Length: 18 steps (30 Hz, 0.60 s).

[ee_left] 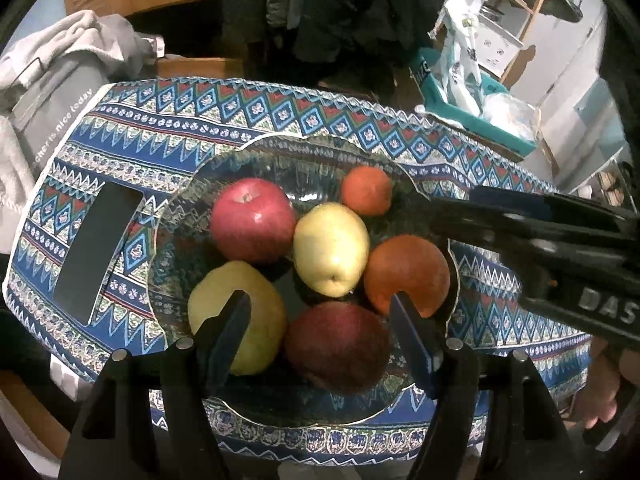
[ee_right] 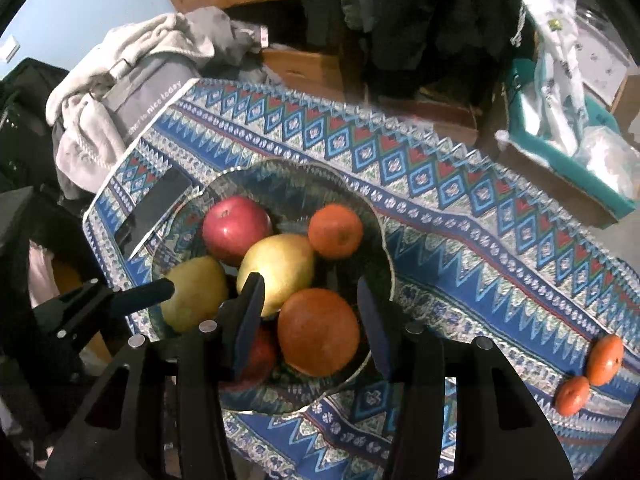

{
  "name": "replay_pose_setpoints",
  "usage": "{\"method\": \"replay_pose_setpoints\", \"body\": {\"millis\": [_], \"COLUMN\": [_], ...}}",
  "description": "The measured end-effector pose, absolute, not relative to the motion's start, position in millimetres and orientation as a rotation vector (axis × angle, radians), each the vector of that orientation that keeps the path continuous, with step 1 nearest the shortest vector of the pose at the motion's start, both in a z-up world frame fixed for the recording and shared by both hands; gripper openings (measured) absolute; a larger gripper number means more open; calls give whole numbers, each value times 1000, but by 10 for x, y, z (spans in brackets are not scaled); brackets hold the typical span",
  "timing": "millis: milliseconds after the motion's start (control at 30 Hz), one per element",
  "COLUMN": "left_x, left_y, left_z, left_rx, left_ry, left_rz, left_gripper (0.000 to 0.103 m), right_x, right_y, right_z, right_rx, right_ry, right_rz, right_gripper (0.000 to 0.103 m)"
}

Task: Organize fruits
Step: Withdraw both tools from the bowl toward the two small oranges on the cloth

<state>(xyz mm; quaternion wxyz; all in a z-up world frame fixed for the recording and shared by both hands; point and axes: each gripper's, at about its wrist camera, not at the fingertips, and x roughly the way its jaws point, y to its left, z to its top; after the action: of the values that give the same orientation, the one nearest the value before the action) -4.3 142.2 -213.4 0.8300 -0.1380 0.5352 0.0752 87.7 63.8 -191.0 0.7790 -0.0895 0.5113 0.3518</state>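
The near rim of the glass bowl (ee_left: 280, 140) is cut off by the gripper bodies in both views. In the right wrist view the dark red apple (ee_left: 340, 344) is mostly hidden behind a finger. Of the left gripper (ee_left: 320, 301), only one finger (ee_right: 156, 291) is seen from the right wrist, beside the left yellow fruit (ee_left: 228, 308). Whether the yellow fruits are pears or apples cannot be told. A hand (ee_left: 600, 392) is glimpsed at the picture's edge (partly covered by the right gripper's handle).

The bowl is set on a patterned cloth (ee_left: 320, 112) over the counter. Six fruits are counted in it:
- two red apples, the dark one and a bright red apple (ee_left: 252, 220)
- two yellow fruits, the left one and a middle yellow fruit (ee_left: 330, 248)
- two oranges, a large orange (ee_left: 406, 276) and a small orange (ee_left: 366, 190)

Two more small oranges (ee_right: 606, 360) (ee_right: 573, 395) are left on the cloth, just beside each other and well apart from the bowl. One black phone (ee_left: 96, 252) is laid beside the bowl.

The left gripper's fingers are spread above the dark apple, with nothing pinched. The right gripper (ee_right: 310, 282) is held over the large orange. Its fingers stand apart and empty, and the orange lies in the bowl beneath them.
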Motion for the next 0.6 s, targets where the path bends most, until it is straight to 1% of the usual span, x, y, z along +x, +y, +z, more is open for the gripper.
{"method": "replay_pose_setpoints", "body": {"millis": [367, 500, 600], "left_x": [10, 36, 59], "left_y": [1495, 1463, 1401], "left_z": [-1886, -1824, -1767], "left_rx": [-307, -305, -305], "left_ry": [1077, 1064, 1055], "left_rz": [166, 160, 147], "left_gripper": [73, 74, 74], "right_x": [784, 763, 754], "right_y": [355, 169, 28], "right_z": [-1618, -1504, -1421], "right_rx": [-164, -152, -144], "right_ry": [1056, 1033, 1014], "right_rz": [719, 688, 667], "right_gripper": [49, 53, 54]}}
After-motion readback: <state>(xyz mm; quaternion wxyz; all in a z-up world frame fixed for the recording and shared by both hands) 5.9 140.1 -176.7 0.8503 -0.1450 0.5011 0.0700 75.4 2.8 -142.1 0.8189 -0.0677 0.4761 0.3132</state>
